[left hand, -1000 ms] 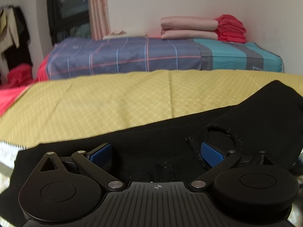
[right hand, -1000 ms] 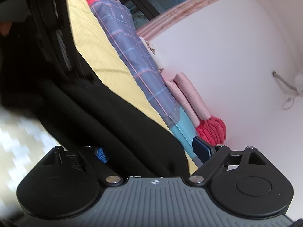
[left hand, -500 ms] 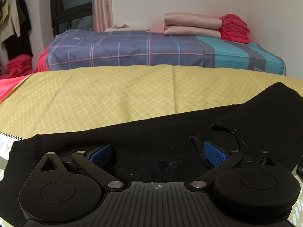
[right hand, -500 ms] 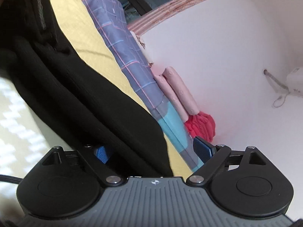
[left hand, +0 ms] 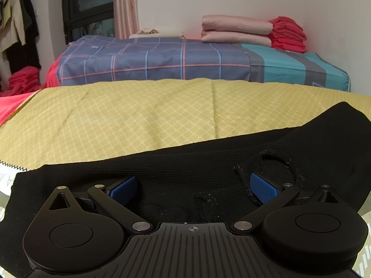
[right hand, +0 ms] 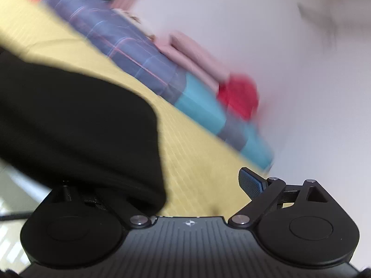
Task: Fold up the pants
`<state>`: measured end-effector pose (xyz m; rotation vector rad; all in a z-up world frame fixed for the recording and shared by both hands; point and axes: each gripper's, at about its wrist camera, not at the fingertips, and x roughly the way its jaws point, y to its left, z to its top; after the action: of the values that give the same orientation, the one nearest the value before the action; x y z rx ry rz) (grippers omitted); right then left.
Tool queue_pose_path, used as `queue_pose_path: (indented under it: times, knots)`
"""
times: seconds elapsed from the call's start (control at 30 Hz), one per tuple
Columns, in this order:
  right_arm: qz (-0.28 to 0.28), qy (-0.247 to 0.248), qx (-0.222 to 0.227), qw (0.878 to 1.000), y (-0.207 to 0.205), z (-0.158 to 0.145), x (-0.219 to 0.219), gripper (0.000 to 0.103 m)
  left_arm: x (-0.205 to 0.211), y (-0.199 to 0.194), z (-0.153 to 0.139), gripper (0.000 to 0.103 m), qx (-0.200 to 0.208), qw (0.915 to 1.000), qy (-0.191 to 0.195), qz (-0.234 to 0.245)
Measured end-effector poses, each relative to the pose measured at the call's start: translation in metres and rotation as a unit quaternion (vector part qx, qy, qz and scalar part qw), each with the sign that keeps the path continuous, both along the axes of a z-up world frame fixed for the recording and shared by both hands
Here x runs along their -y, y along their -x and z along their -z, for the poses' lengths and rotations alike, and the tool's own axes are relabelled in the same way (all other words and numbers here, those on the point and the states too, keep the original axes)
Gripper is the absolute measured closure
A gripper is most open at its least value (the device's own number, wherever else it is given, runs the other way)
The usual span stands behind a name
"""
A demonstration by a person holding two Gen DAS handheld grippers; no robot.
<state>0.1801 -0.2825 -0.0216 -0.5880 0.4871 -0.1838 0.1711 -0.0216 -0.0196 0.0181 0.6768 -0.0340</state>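
Note:
The black pants point(left hand: 185, 169) lie across the near side of the yellow patterned cloth point(left hand: 139, 115). My left gripper point(left hand: 192, 190) is low over them and open, its blue pads point(left hand: 123, 190) spread wide with black fabric between and beneath them. A frayed hole in the fabric point(left hand: 276, 164) sits just beyond the right pad. The right wrist view is motion-blurred: the pants point(right hand: 81, 120) fill its left side and a folded edge covers the left finger. My right gripper point(right hand: 183, 185) is open, with only its right blue pad point(right hand: 251, 183) showing, above the yellow cloth point(right hand: 197, 157).
Behind the cloth stands a bed with a blue plaid and teal cover point(left hand: 185, 62). On it are folded pink blankets point(left hand: 236, 30) and a red stack point(left hand: 287, 34). Dark clothes point(left hand: 20, 34) hang at far left above a red heap point(left hand: 23, 81); a window and curtain point(left hand: 125, 7) are behind.
The right gripper has swung quickly, so its view has rolled and blurred; the pants' edge now hides its left finger. The left gripper has held almost still over the pants.

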Motion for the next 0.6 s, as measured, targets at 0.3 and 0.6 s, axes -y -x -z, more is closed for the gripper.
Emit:
queue_pose_path:
  times: [0.3, 0.6]
  knots:
    - [-0.069, 0.082, -0.087, 0.990, 0.069, -0.033, -0.028, 0.007, -0.009, 0.000, -0.004, 0.000, -0.008, 0.9999, 0.012, 0.000]
    - [-0.150, -0.133, -0.038, 0.979, 0.088, -0.087, -0.079, 0.025, -0.060, 0.027, -0.039, 0.000, 0.012, 0.9978, 0.065, 0.004]
